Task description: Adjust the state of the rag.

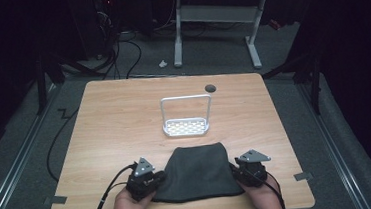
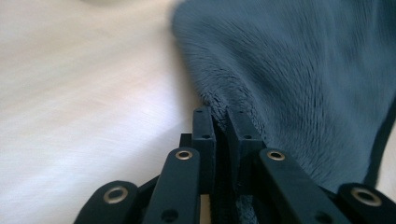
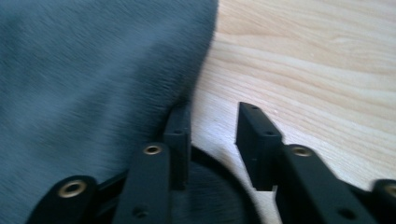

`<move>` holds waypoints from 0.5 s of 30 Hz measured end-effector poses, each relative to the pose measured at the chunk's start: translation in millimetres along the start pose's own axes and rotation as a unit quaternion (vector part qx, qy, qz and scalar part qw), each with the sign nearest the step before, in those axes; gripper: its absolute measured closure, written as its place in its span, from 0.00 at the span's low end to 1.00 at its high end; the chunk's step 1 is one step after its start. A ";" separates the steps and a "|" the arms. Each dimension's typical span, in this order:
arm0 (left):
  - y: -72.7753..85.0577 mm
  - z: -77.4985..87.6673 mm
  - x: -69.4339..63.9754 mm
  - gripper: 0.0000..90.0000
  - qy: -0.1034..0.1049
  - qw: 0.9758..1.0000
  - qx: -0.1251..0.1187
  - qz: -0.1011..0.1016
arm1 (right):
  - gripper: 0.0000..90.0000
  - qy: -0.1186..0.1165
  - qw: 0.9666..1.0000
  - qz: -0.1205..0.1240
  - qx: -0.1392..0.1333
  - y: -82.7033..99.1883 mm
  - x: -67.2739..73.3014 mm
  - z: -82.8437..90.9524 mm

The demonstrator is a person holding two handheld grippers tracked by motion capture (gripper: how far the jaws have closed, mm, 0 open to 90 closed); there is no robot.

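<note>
The table point(image 1: 124, 119) carries one dark grey cloth point(image 1: 198, 171), lying at its near edge between the two hands, and one white wire rack point(image 1: 186, 115) standing well apart, behind the cloth toward the middle. There are two grippers. The left gripper point(image 2: 219, 122) is clenched on the cloth's left edge, with a fold of the pile pinched between its jaws. The right gripper point(image 3: 215, 126) stands released at the right edge; one jaw touches the cloth's border and the other sits over bare wood, with nothing pressed between them. The step in hand looks like taking hold of both side edges. The next move probably calls for the right jaws to slide onto the hem and close before any lifting
</note>
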State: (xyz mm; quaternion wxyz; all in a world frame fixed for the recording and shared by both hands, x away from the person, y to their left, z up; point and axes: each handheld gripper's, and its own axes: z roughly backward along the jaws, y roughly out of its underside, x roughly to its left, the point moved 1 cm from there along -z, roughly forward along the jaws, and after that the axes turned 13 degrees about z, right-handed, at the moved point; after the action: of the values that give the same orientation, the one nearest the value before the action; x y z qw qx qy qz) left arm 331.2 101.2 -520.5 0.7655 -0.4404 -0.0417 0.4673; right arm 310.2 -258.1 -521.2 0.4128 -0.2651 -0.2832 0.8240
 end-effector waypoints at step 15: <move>7.6 35.7 35.3 0.92 -0.029 0.998 -0.043 0.038 | 0.87 -0.138 0.989 0.059 -0.016 -17.4 54.2 -14.3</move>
State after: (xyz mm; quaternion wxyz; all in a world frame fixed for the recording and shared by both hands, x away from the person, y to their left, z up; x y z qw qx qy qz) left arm 328.9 151.7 -516.5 0.7261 -0.4604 -0.0669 0.5063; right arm 300.9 -200.8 -530.3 0.3162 -0.1719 -0.3349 0.8708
